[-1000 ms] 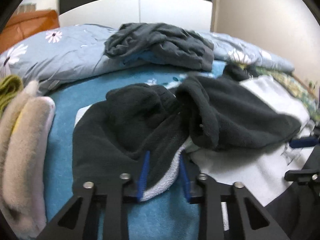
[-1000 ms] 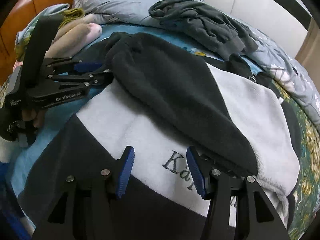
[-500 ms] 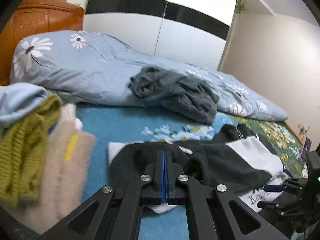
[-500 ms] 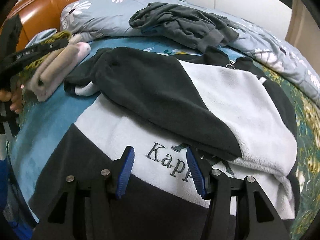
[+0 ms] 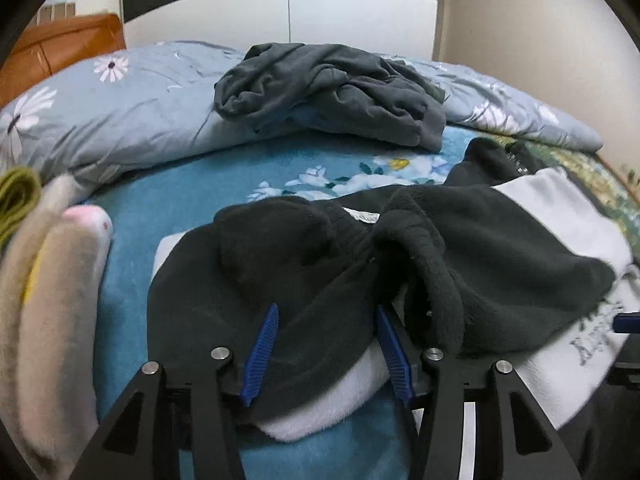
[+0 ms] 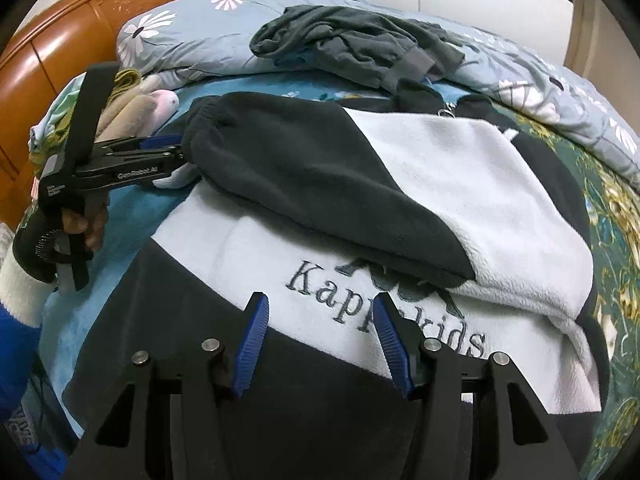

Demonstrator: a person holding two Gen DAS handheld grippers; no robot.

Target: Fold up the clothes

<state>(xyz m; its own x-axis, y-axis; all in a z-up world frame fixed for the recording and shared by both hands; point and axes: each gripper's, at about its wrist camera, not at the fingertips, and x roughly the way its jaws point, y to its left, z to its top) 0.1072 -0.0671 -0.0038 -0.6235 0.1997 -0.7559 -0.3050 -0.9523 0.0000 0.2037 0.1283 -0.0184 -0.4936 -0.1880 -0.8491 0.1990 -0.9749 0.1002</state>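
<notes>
Both grippers stand wide open and hold nothing: the left gripper (image 5: 326,354) straddles the cuff end of a black sleeve (image 6: 320,184), and the right gripper (image 6: 320,346) hovers over the hem of the fleece (image 6: 460,184). That fleece lies spread on the bed (image 5: 192,196), black and white, lettering up; its long axis runs from the hem near the right gripper to the collar at the far side, by the quilt (image 6: 192,36). Judging from the lie, one sleeve is folded in across the chest, though its cuff pokes out past the left edge; the other sleeve and the body folds look not yet done. A grey garment (image 5: 332,92) waits crumpled on the quilt. Folded knits (image 5: 48,280) sit stacked at left.
</notes>
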